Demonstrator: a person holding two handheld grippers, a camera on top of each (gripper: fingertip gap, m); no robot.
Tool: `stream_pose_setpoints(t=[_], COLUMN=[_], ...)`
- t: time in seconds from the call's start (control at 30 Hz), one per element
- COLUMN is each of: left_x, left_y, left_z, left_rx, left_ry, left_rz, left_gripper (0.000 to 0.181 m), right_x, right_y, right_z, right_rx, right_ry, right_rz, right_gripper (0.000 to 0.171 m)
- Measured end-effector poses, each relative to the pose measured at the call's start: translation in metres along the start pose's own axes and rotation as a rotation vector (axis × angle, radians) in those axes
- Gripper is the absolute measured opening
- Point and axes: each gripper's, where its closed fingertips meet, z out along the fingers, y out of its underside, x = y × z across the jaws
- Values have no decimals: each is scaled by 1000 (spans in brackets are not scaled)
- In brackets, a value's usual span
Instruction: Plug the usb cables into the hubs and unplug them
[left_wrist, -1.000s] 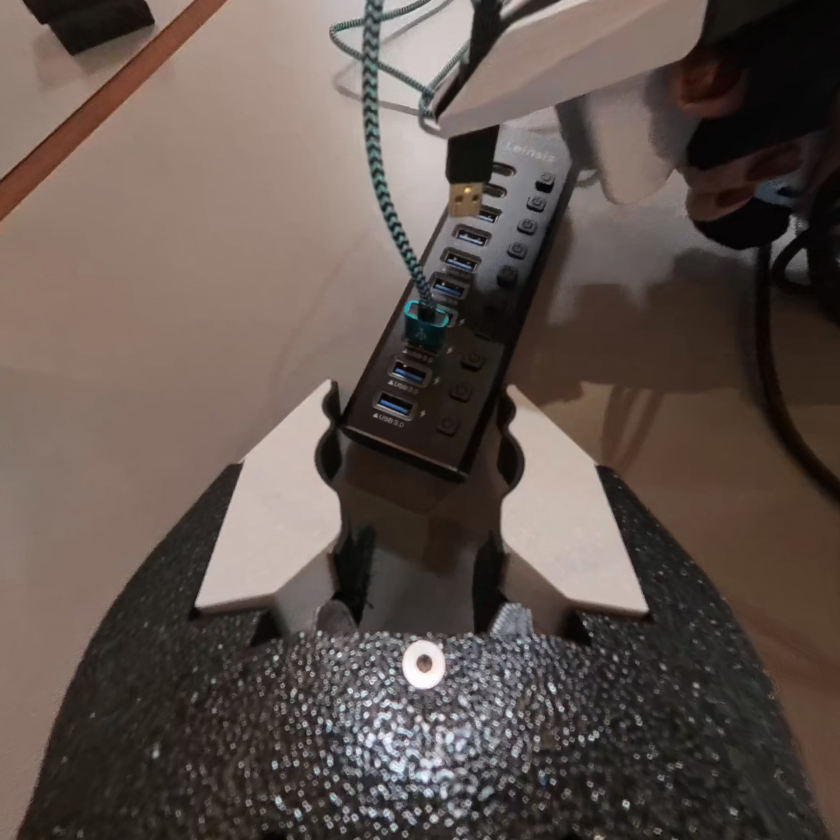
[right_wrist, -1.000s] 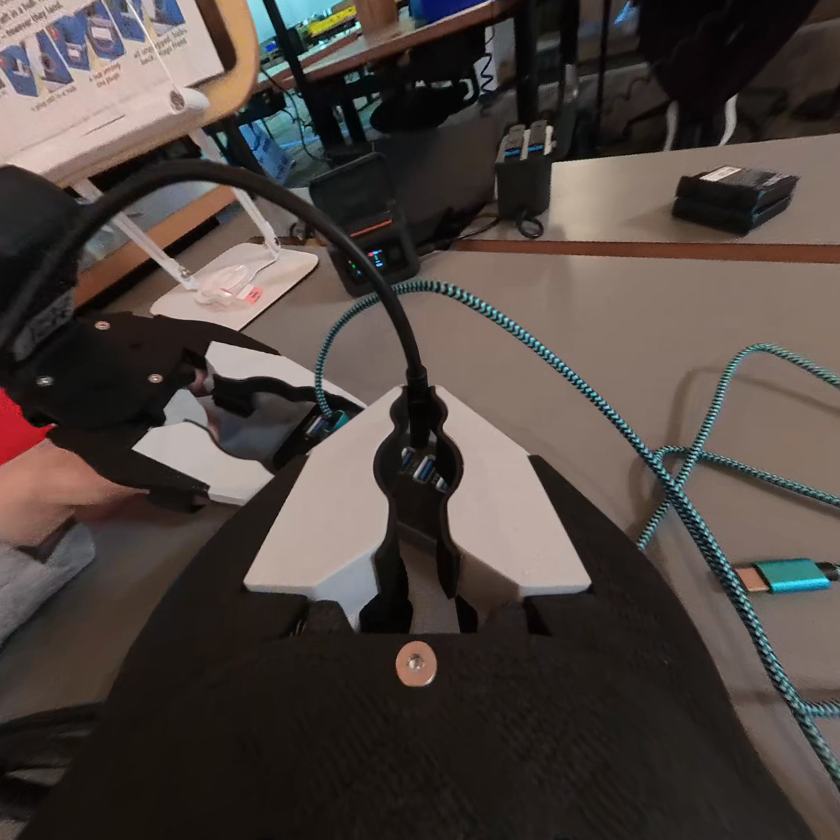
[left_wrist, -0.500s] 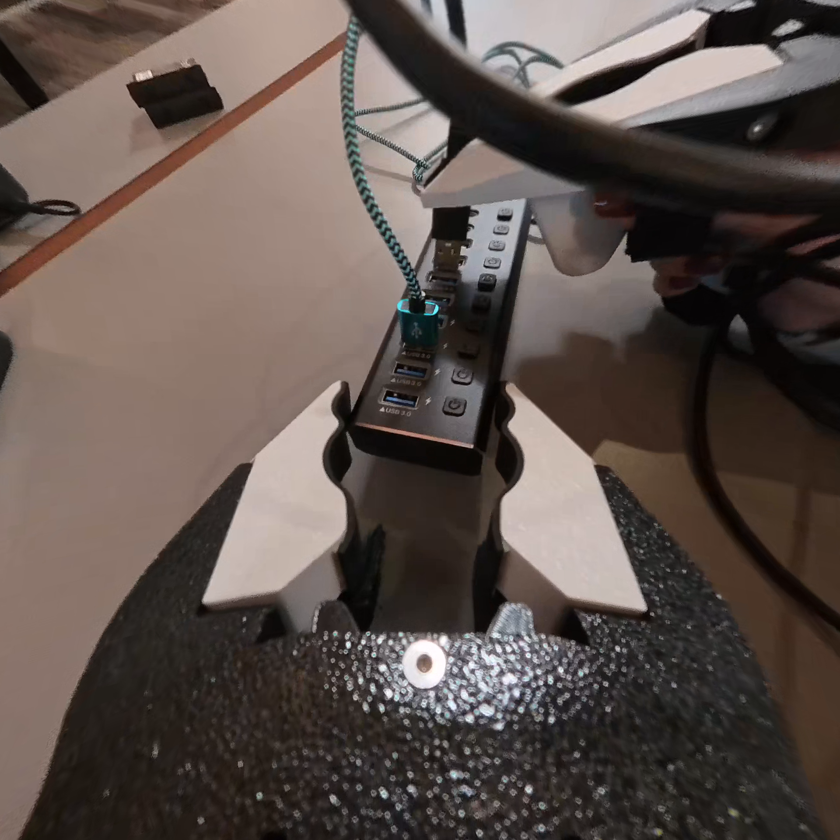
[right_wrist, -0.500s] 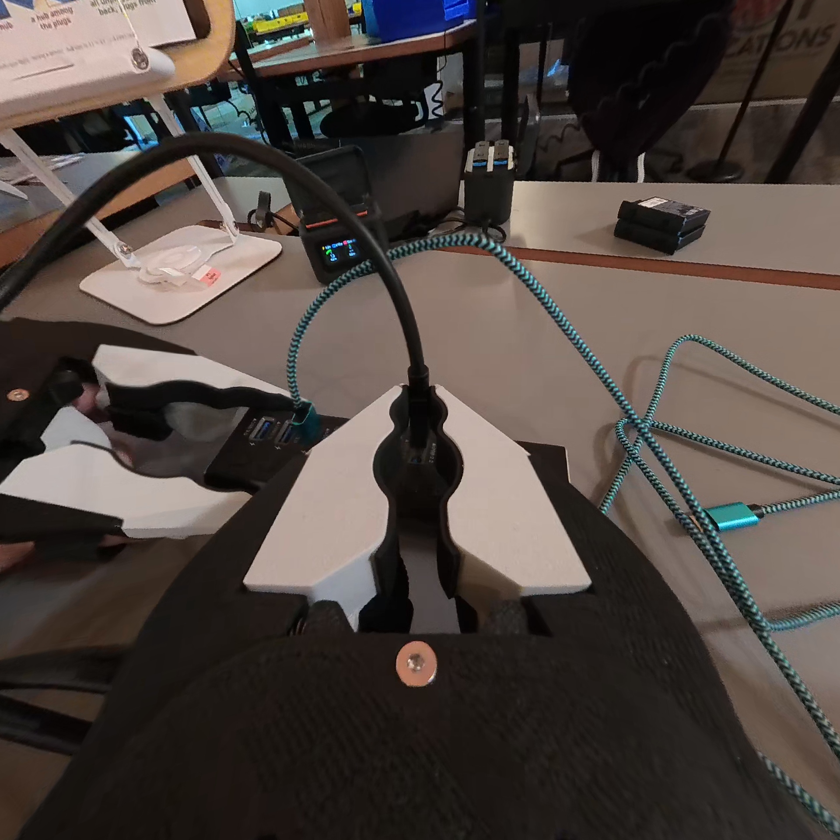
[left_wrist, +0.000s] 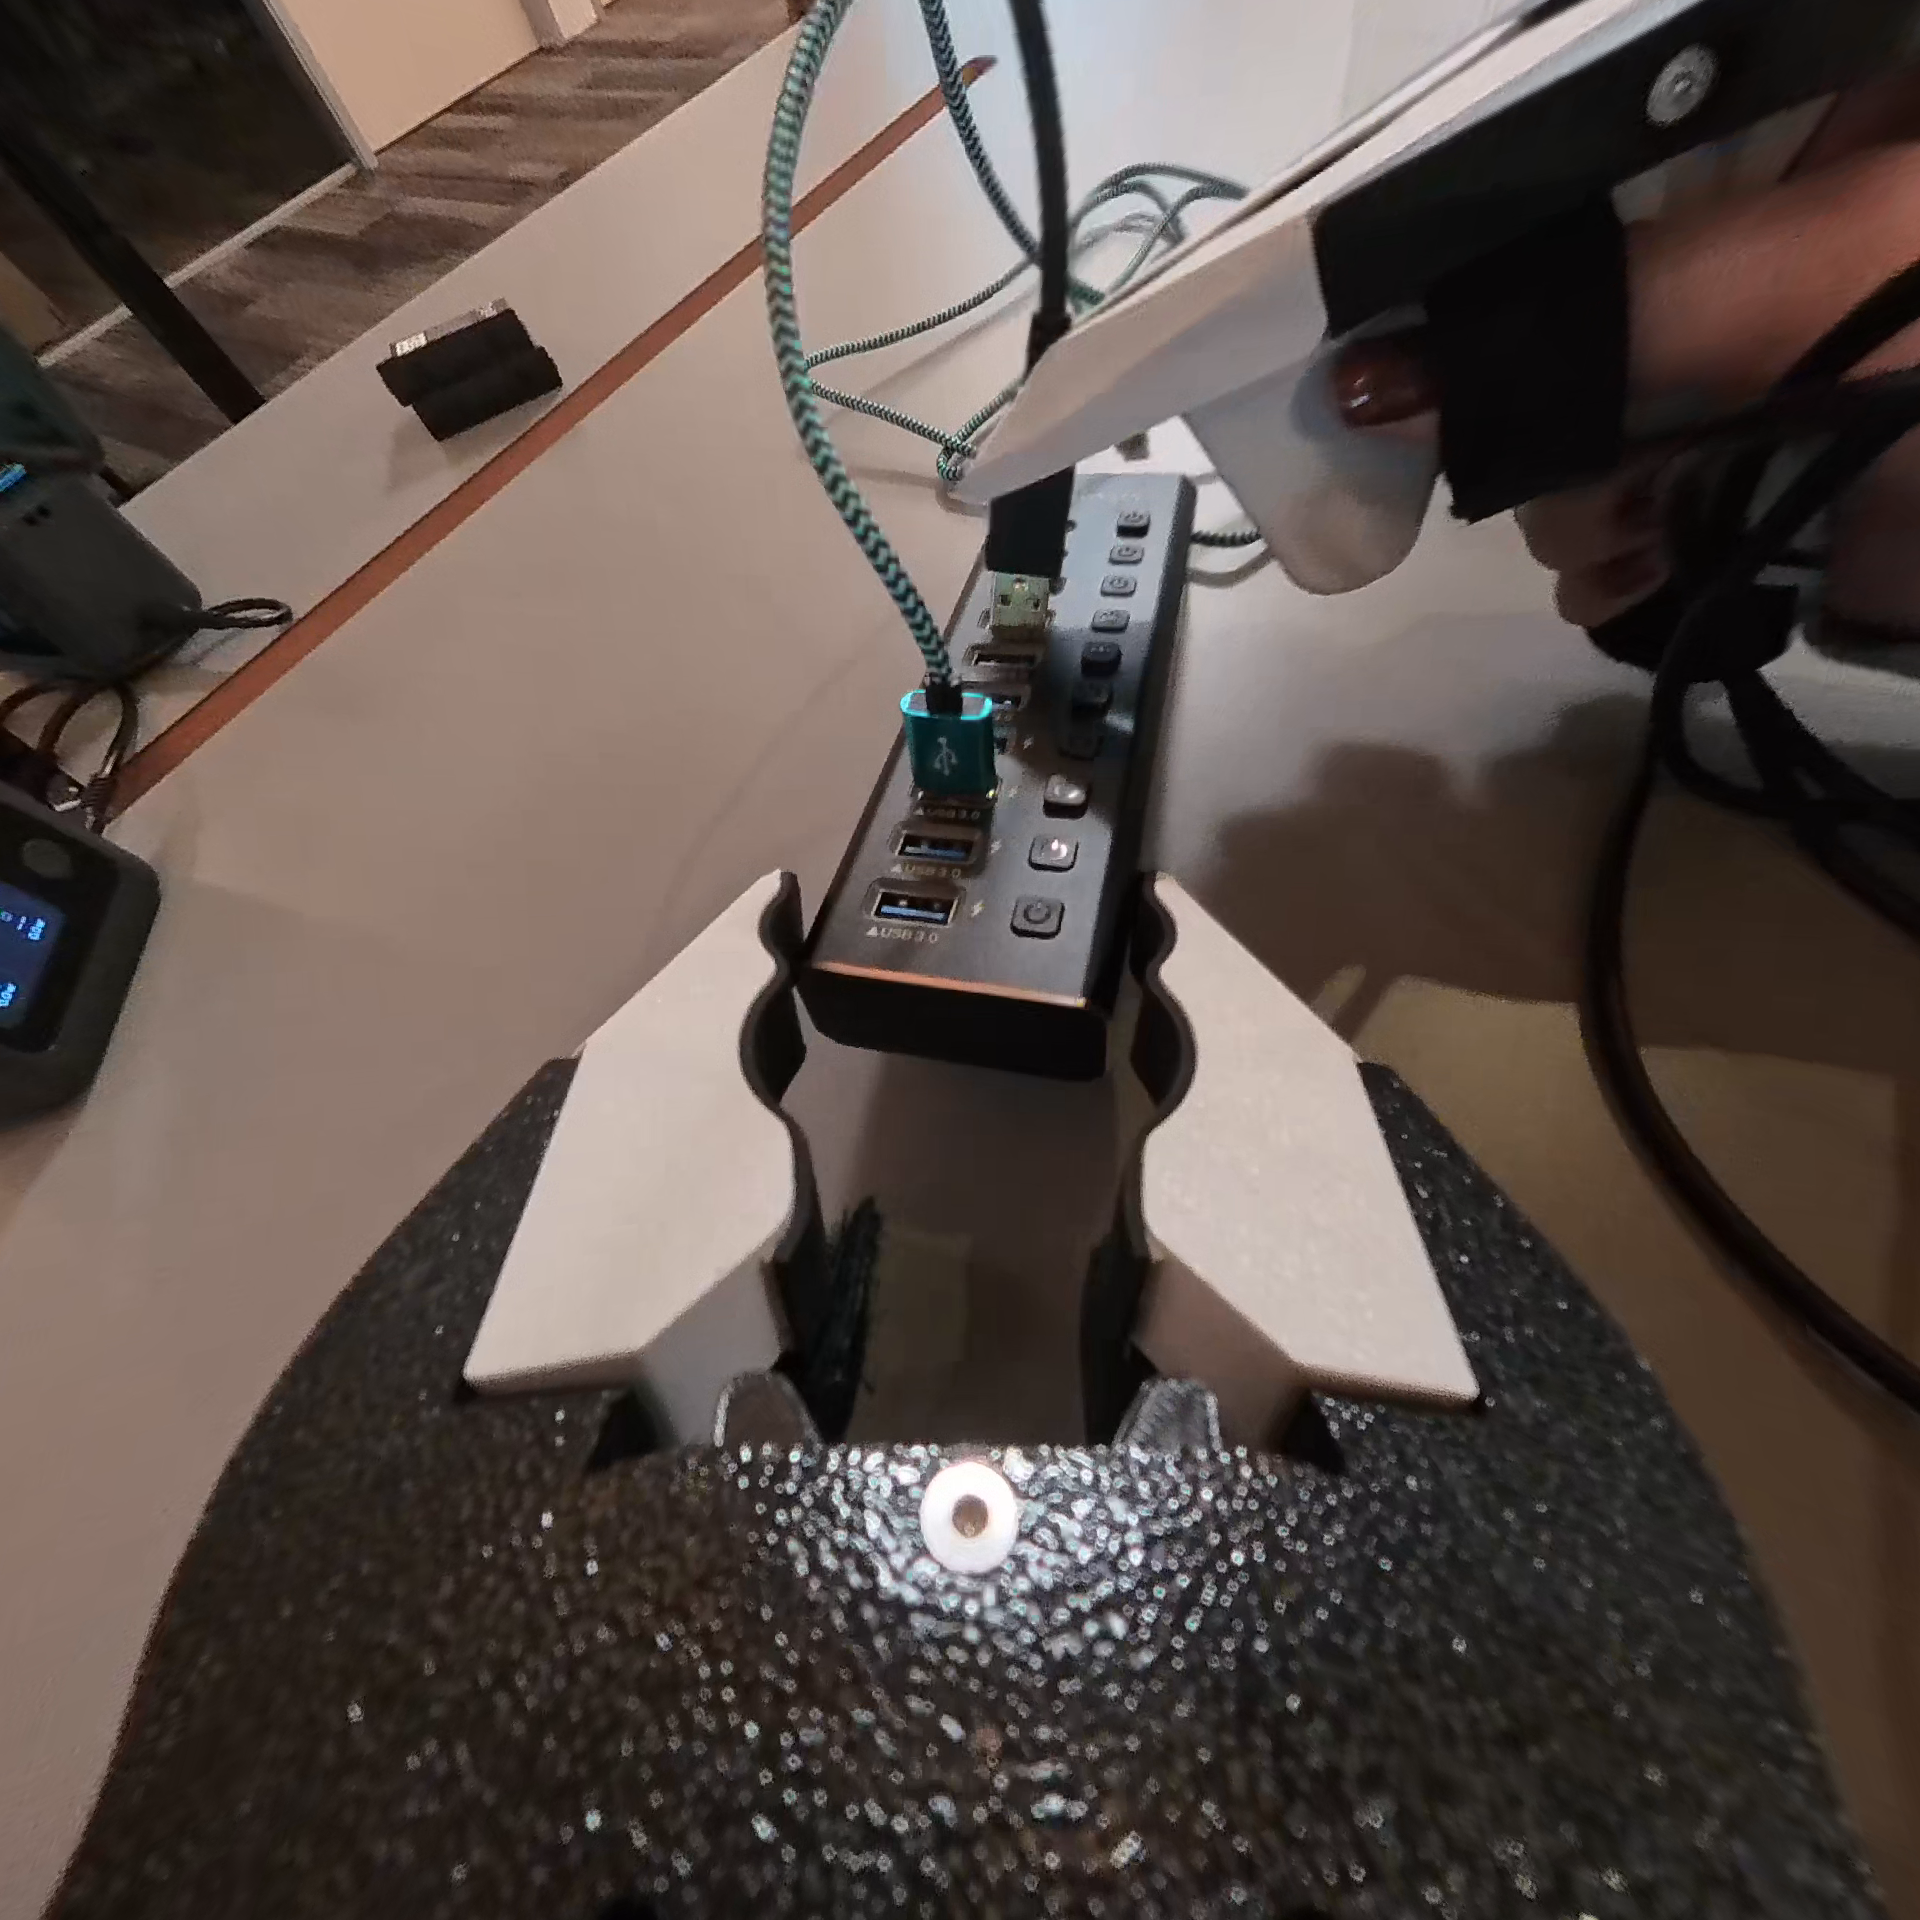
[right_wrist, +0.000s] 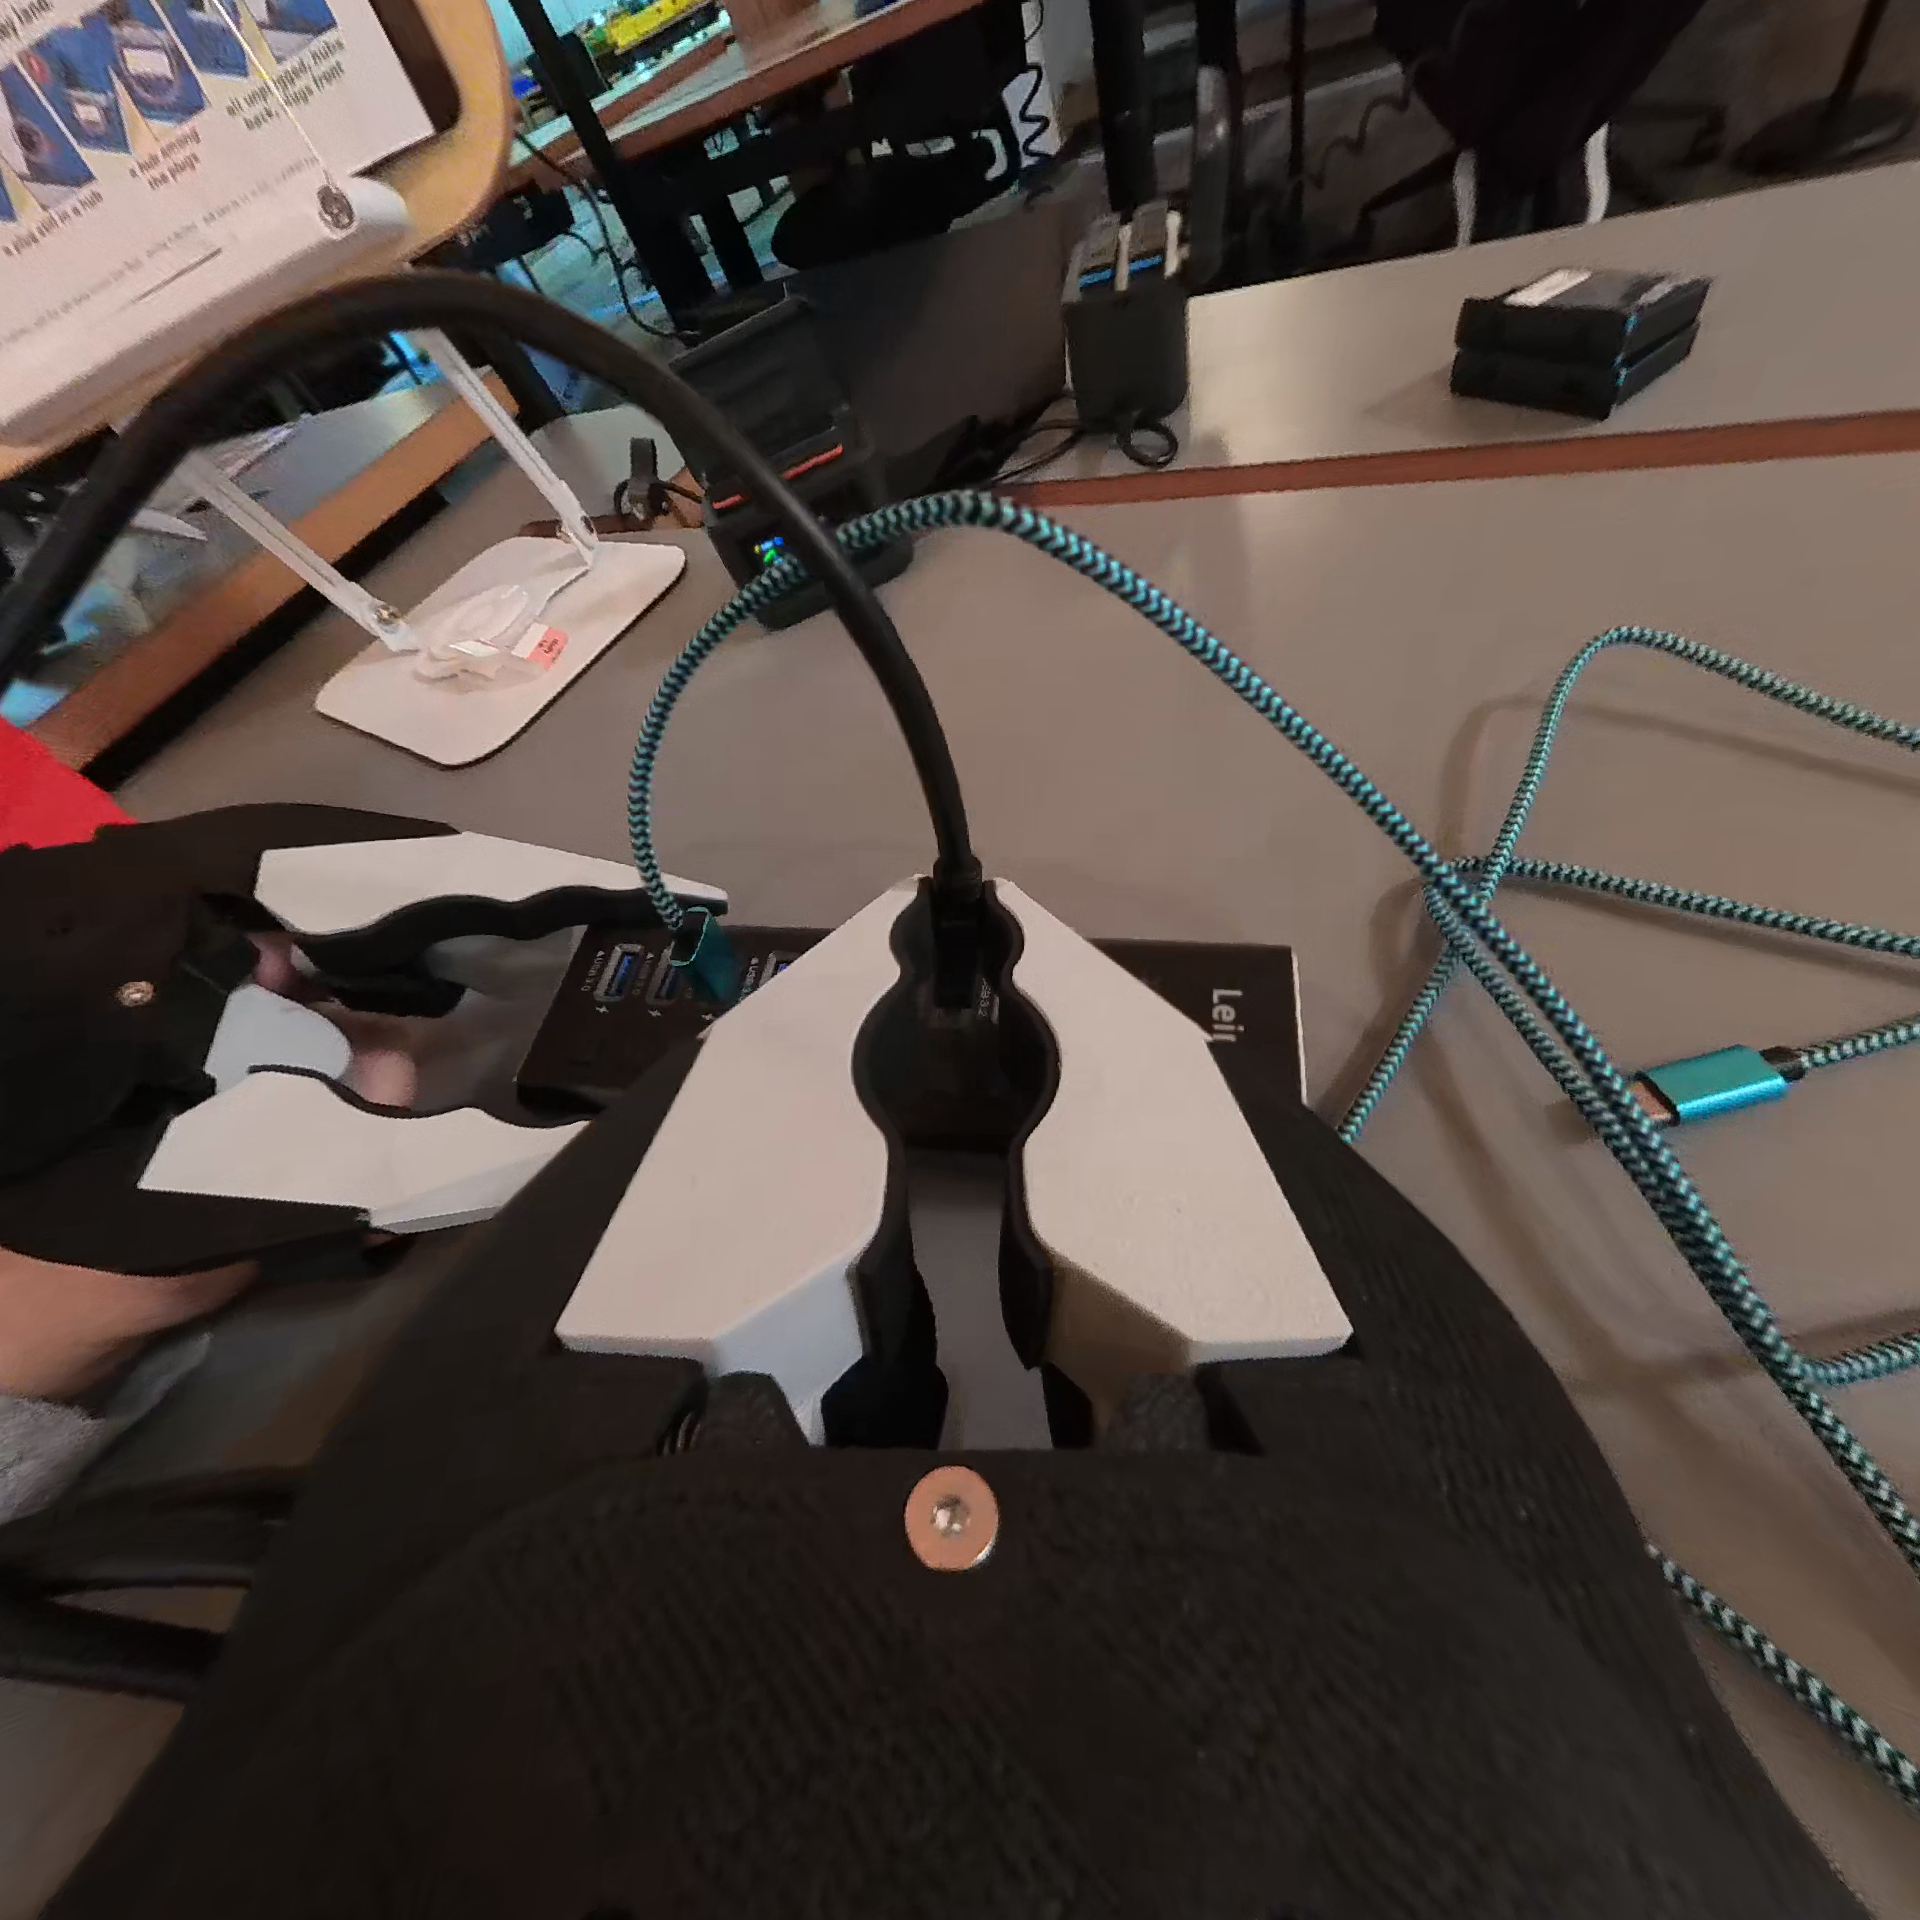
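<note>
A long black USB hub (left_wrist: 1049, 997) lies on the beige table. My left gripper (left_wrist: 966, 914) is shut on its near end, one finger on each side. A teal plug (left_wrist: 948, 753) on a braided teal cable (left_wrist: 800, 343) sits in the third port from that end. My right gripper (right_wrist: 956, 904) is shut on a black USB plug (right_wrist: 954, 961) and holds it upright over the hub (right_wrist: 1247, 997). In the left wrist view the plug's gold tip (left_wrist: 1023, 608) hangs just above a port farther along the row, under the right gripper (left_wrist: 1023, 457). The left gripper (right_wrist: 634, 1008) shows at the left in the right wrist view.
A loose teal connector (right_wrist: 1714, 1081) and loops of braided cable (right_wrist: 1558, 883) lie to the right of the hub. Black battery packs (right_wrist: 1579, 332), a charger (right_wrist: 1127, 332) and a white stand (right_wrist: 499, 665) stand farther back. A small screen device (left_wrist: 52, 935) is at the left. Black cables (left_wrist: 1621, 935) hang at the right. The left gripper's tips are roughly 8 cm from the right gripper's.
The right gripper has brought the black plug lower and closer to the port row. The left gripper has stayed on the hub's end, and its view has tilted up.
</note>
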Motion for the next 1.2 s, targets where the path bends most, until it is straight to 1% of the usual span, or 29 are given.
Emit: stream_pose_setpoints(t=[0.07, 0.3, 0.47, 0.57, 0.7, 0.83, 0.87, 0.93, 0.97, 1.03, 1.1, 1.2], left_x=[0, 2, 3, 3, 4, 7, 10, 20, 24, 26, 25, 28], left_y=[1, -8, -9, -9, -9, -8, -5, 6, 2, -6, -4, -4], left_z=[1, -1, -1, -1, 0, 2, 4, 12, 12, 11, 11, 10], left_rx=[-3, 30, 37, 34, 26, 7, -10, -116, -114, -60, -64, -51], left_ry=[-2, -15, -17, -19, -18, -12, -3, -39, -66, -38, -19, 23], left_rz=[11, 23, 25, 29, 29, 48, 72, 263, 322, 265, 243, 186], left_gripper=[62, 61, 61, 61, 61, 59, 56, 47, 46, 45, 45, 43], right_x=[0, -2, 1, -1, 1, 1, -1, -4, -2, 0, 0, 0], right_y=[1, -2, -1, 0, 1, 3, 6, 15, 15, 11, 12, 12], right_z=[-2, 1, 1, 2, 4, 4, 5, 12, 11, 8, 8, 8], right_rx=[-16, -18, 14, 13, 7, 8, -4, -44, -49, -31, -31, -20], right_ry=[0, 77, 39, 43, -3, 28, 20, 4, 27, 48, 19, 12], right_rz=[-8, -147, -82, -111, -77, -126, -122, -131, -165, -178, -140, -141], right_gripper=[7, 7, 8, 8, 8, 8, 8, 9, 8, 8, 8, 8])
